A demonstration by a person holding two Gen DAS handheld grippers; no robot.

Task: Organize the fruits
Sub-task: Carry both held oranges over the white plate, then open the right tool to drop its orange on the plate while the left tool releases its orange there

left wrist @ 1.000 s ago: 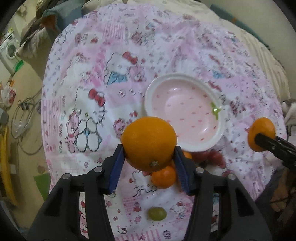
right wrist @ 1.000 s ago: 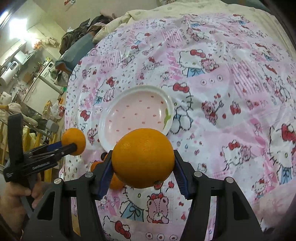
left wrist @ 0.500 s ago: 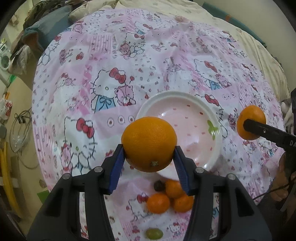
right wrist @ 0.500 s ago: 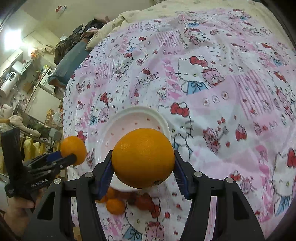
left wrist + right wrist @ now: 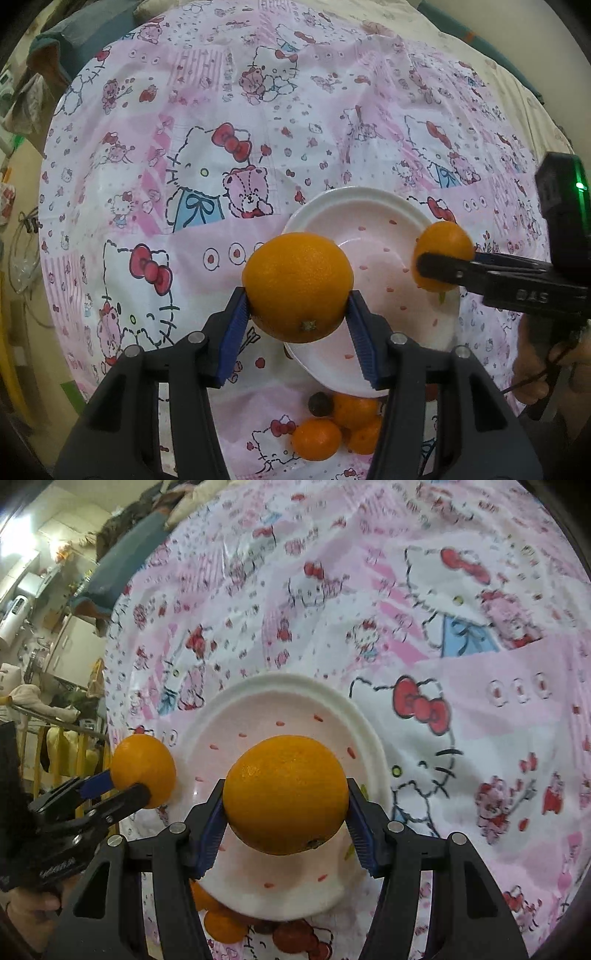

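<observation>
My left gripper (image 5: 297,301) is shut on a large orange (image 5: 297,286), held over the left rim of a white plate (image 5: 373,254) with red specks. From the right wrist view, my right gripper (image 5: 286,812) is shut on a second large orange (image 5: 286,794), held above the same plate (image 5: 295,698). Each gripper shows in the other's view: the right gripper's orange (image 5: 443,254) sits over the plate's right side, the left gripper's orange (image 5: 144,770) at the plate's left rim. Nothing lies on the plate's visible surface.
Small tangerines (image 5: 332,428) and a dark round fruit (image 5: 320,403) lie on the pink cartoon-print cloth (image 5: 184,177) just in front of the plate. Red fruits (image 5: 299,939) lie there too. The cloth drops off at its left edge to room clutter (image 5: 44,635). A hand (image 5: 532,369) holds the right gripper.
Both grippers have moved forward over the cloth toward the plate, each keeping its orange. The plate now lies under both; the small fruits have slid to the bottom of the views.
</observation>
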